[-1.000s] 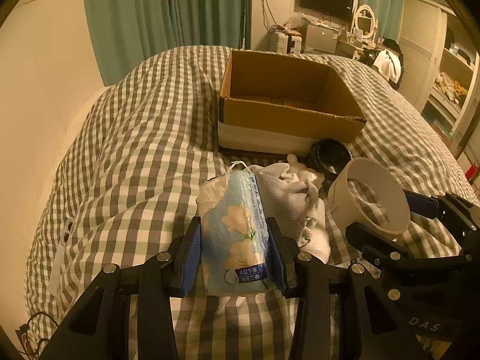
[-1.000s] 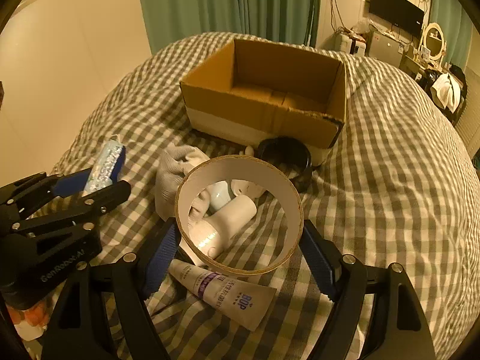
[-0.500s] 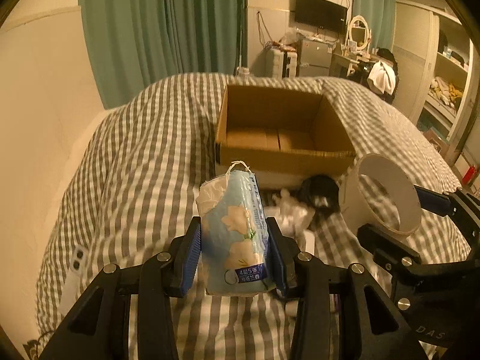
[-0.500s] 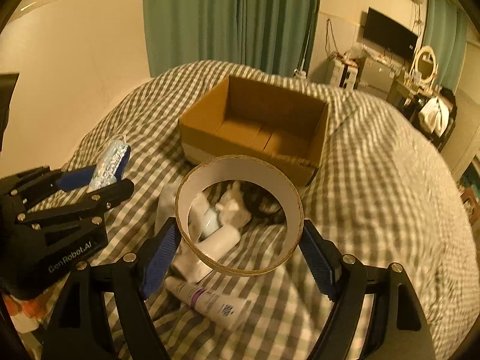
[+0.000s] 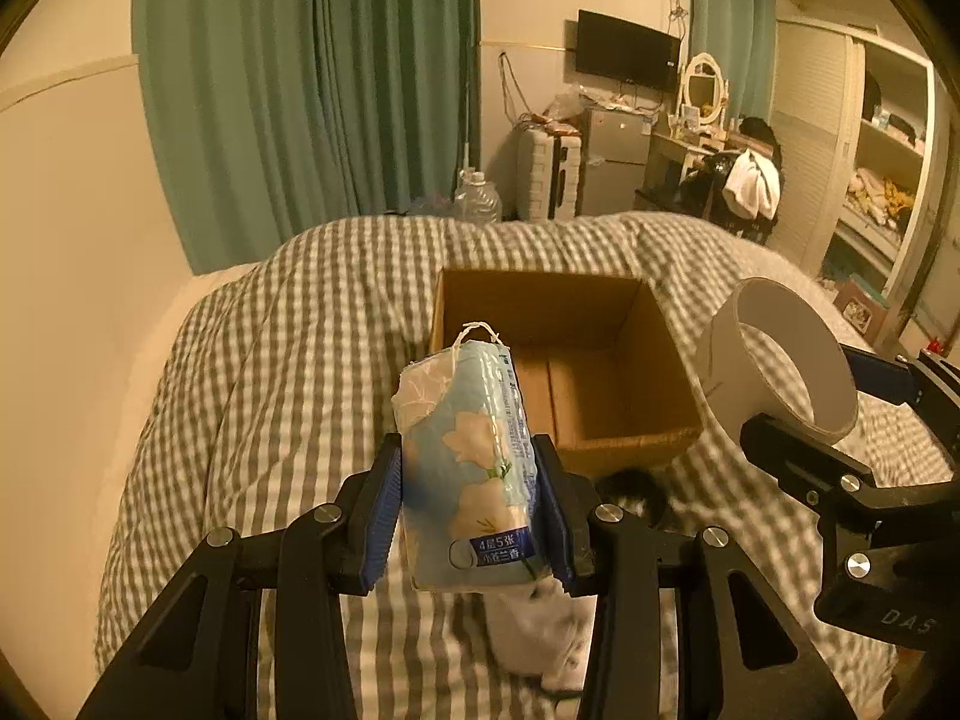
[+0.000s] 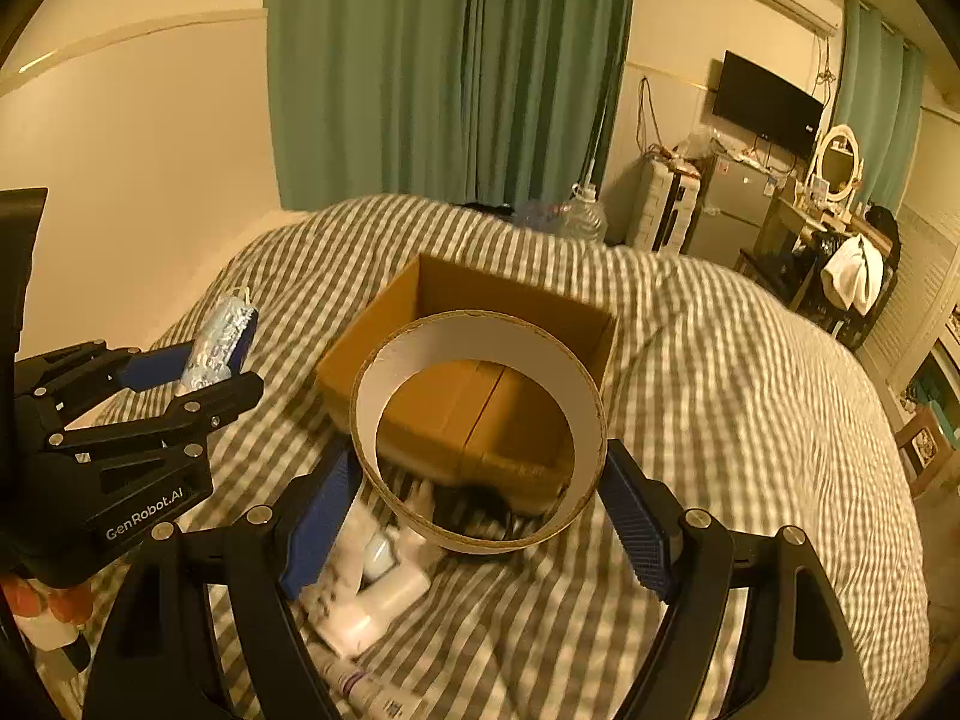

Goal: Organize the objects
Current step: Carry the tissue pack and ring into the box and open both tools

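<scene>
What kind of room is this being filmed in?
Most likely a lived-in bedroom: a bed under a grey-and-white checked duvet, long green curtains, and a dressing table with an oval white-framed mirror beside a wall-mounted black television.

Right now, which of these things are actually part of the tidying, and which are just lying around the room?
Part of the job:
- tissue pack in the left hand-held gripper
- wide ring in the right hand-held gripper
- cardboard box
- bottles and tubes on the checked bed cover

Just lying about:
- TV
- mirror
- water jug
</scene>
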`<state>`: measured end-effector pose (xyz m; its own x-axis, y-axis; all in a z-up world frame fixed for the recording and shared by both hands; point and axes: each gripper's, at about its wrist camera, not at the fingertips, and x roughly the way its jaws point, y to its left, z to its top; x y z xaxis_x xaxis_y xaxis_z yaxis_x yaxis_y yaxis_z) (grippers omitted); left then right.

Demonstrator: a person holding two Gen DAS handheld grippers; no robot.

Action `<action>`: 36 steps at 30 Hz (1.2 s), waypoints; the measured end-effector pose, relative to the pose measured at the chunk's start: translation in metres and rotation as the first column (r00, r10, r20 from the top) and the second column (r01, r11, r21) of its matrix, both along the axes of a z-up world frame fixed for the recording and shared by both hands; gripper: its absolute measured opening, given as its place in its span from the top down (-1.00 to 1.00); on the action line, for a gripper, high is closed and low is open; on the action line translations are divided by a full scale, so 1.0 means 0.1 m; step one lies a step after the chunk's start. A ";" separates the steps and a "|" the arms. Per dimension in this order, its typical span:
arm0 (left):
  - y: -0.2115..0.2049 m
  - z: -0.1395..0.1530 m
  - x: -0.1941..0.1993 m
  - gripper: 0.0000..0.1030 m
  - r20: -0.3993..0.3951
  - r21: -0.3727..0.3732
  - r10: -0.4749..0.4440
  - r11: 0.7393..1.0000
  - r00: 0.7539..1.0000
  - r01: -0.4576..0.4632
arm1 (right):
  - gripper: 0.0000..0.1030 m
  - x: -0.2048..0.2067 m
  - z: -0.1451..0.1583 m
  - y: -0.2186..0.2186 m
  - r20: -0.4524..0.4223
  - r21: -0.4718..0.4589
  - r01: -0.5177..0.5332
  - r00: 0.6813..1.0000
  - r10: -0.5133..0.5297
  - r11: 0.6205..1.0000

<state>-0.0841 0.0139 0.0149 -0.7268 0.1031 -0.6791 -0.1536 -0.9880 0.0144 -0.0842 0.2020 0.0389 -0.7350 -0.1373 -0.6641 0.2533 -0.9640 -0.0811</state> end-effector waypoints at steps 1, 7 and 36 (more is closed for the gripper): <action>0.02 0.04 -0.07 0.18 -0.007 -0.004 -0.002 1.000 1.000 0.002 | -0.54 -0.04 0.04 0.01 -0.005 0.000 0.001 1.000 -0.001 1.000; 0.11 0.22 -0.45 0.18 -0.016 -0.009 -0.019 1.000 1.000 0.019 | -0.54 -0.36 0.32 0.04 -0.040 -0.007 0.000 0.999 0.000 1.000; 0.60 -0.66 -2.08 0.18 0.126 -0.032 -0.202 0.978 0.971 0.208 | -0.54 -2.33 -0.53 0.44 0.155 -0.111 0.047 0.987 -0.029 0.993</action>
